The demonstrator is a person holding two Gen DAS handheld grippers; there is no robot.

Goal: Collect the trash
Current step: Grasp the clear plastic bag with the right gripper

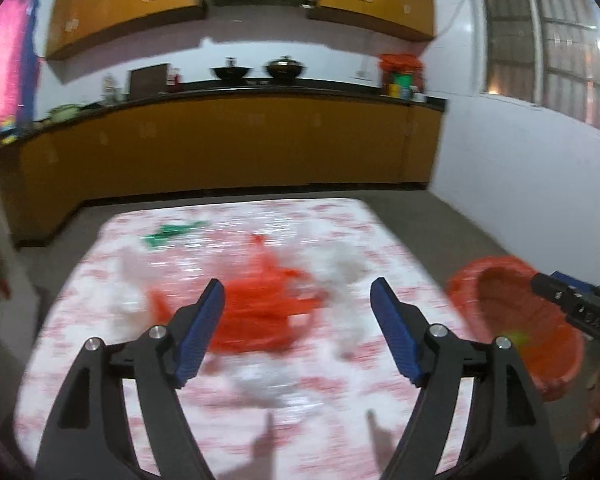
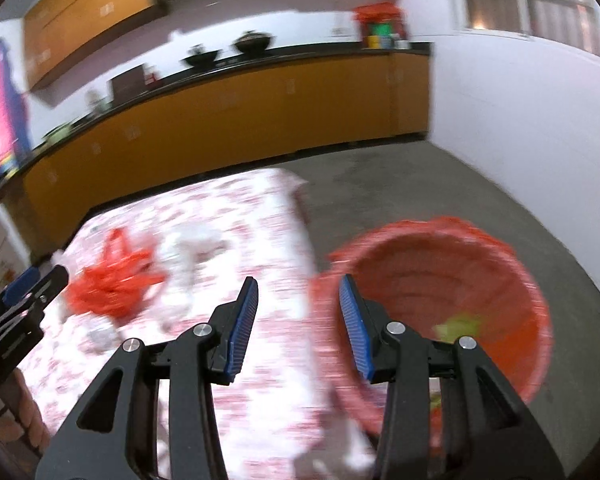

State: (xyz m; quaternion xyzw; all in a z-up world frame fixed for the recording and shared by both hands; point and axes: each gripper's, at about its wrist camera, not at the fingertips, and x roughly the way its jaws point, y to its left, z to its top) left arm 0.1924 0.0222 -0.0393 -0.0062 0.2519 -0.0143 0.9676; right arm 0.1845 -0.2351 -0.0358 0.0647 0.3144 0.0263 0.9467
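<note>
A crumpled red plastic bag [image 1: 260,312] [image 2: 108,284] lies mid-table on the red-and-white cloth [image 1: 80,360] [image 2: 276,360]. White crumpled scraps [image 1: 348,268] [image 2: 196,248] lie around it, and a green wrapper [image 1: 172,232] lies near the far edge. My left gripper [image 1: 297,286] hovers open above the bag, with nothing between its pads. My right gripper [image 2: 299,280] stands open over the table's right edge. Beside that edge stands a red bin [image 1: 516,320] [image 2: 440,280] with a yellow-green scrap [image 2: 458,326] inside. The views are blurred.
A long orange kitchen counter [image 1: 240,140] with pots runs behind the table, with wall cabinets above. A white wall [image 2: 520,140] and a window stand to the right. Grey floor [image 2: 400,188] surrounds the bin. A hand [image 2: 24,412] shows at the lower left.
</note>
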